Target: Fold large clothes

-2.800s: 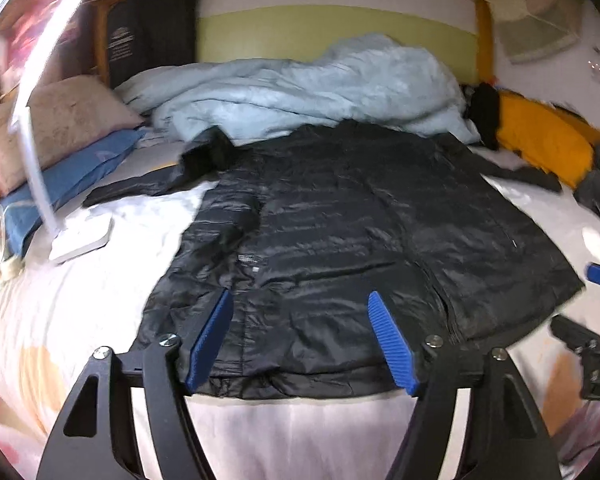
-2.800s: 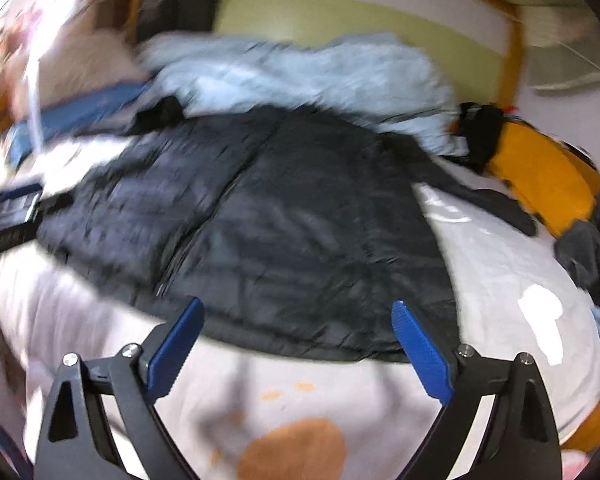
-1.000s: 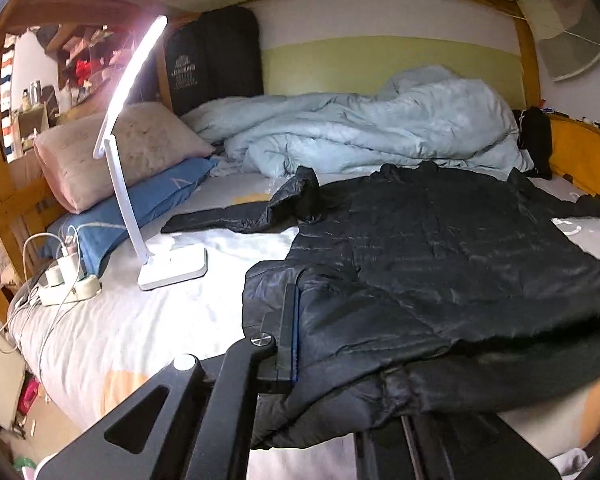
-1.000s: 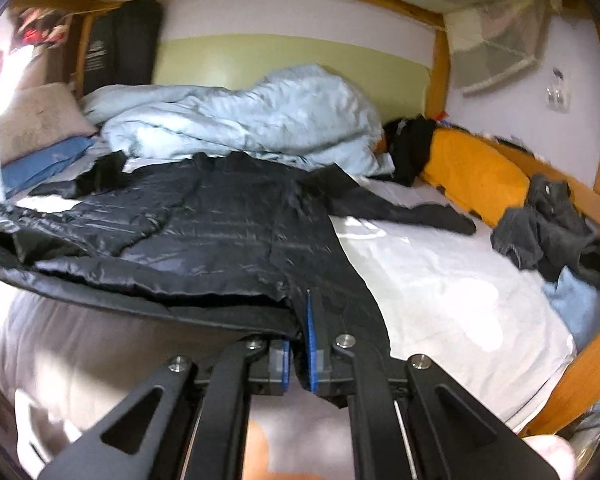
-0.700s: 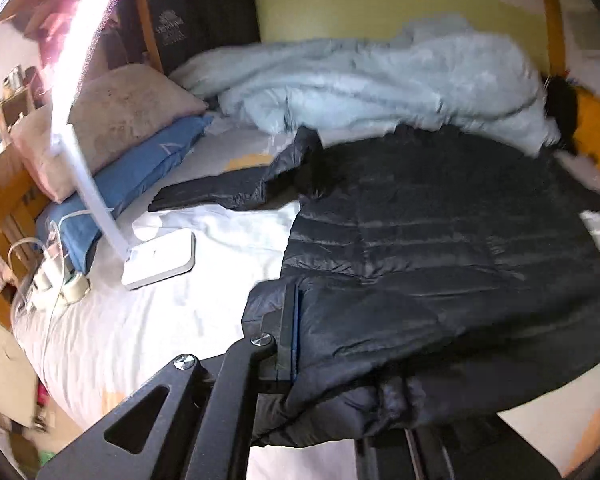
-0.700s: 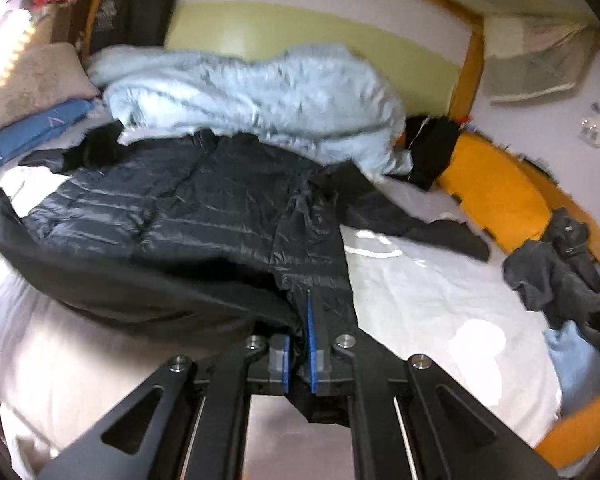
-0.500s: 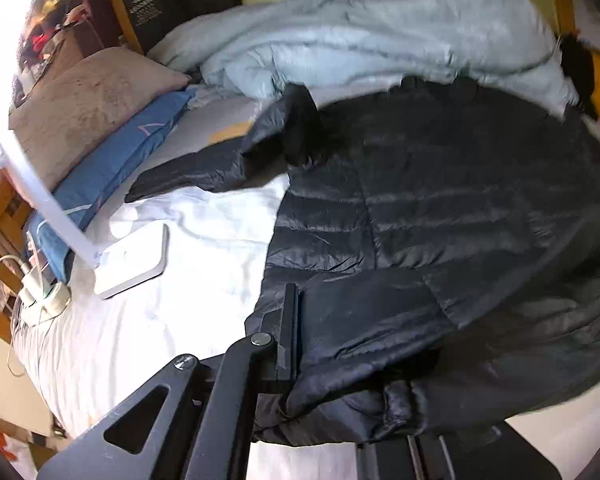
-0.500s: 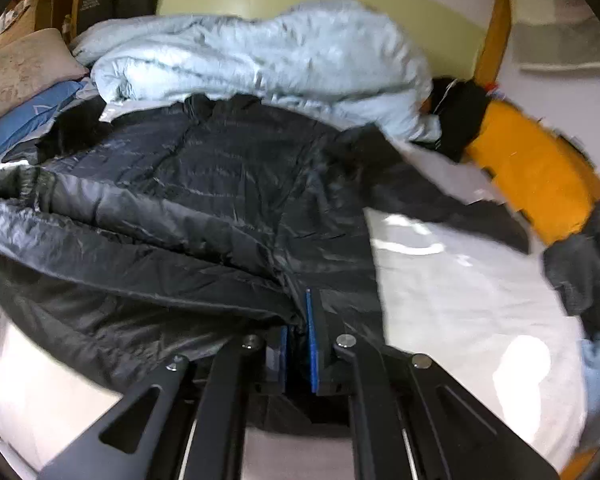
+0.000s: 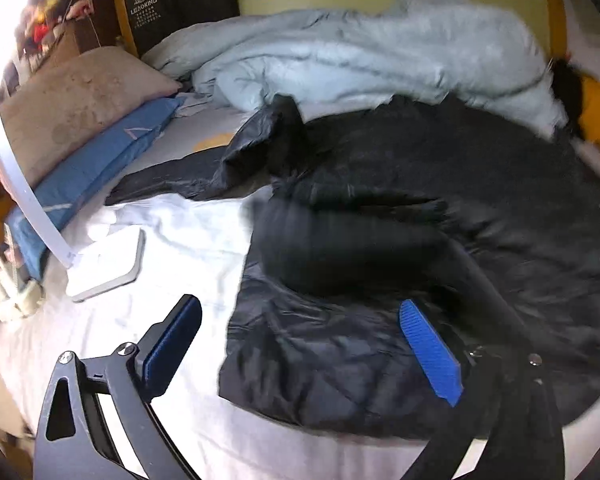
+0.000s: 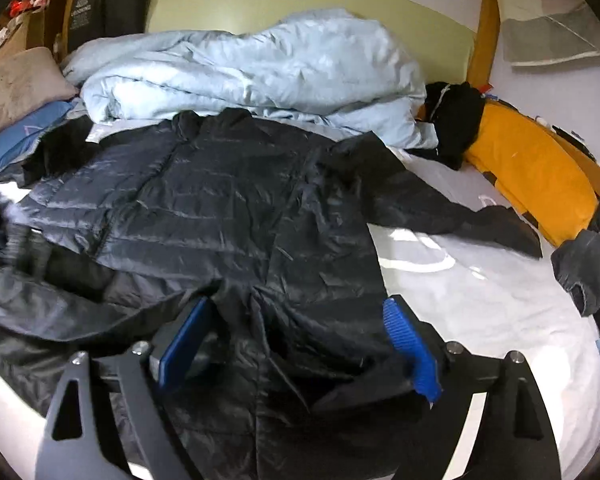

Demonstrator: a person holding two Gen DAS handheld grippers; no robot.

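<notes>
- Jaws of the left gripper (image 9: pixel 300 344) stand spread wide apart with nothing between the blue ribbed pads; the left pad (image 9: pixel 172 338) sits over the white bedsheet (image 9: pixel 188 240) and the right pad (image 9: pixel 430 350) over the jacket's lower left corner.
- Jaws of the right gripper (image 10: pixel 296 344) are likewise spread wide and grip nothing; both blue pads sit above the jacket's lower right part, with crumpled fabric lying between them.
- Black quilted puffer jacket (image 10: pixel 228 208) lies on the bed, collar toward the headboard. Its bottom edge is doubled up over the body in a loose, uneven fold. One sleeve (image 9: pixel 168 180) extends left across the sheet; the other sleeve (image 10: pixel 452 216) extends right.
- White desk lamp with a flat square base (image 9: pixel 108 264) stands on the sheet, near the jacket's left edge but apart from it.
- Beige pillow (image 9: pixel 76 100) rests on a blue pillow (image 9: pixel 96 168) at the left side of the bed.
- Pale blue rumpled duvet (image 10: pixel 252 68) is heaped behind the jacket, touching its collar area.
- Small black garment (image 10: pixel 456 120) lies at the right end of the duvet, against an orange cushion (image 10: pixel 532 168) along the right wall.
- Dark grey clothing pile (image 10: pixel 592 264) sits at the far right edge of the bed, well apart from the jacket body.
</notes>
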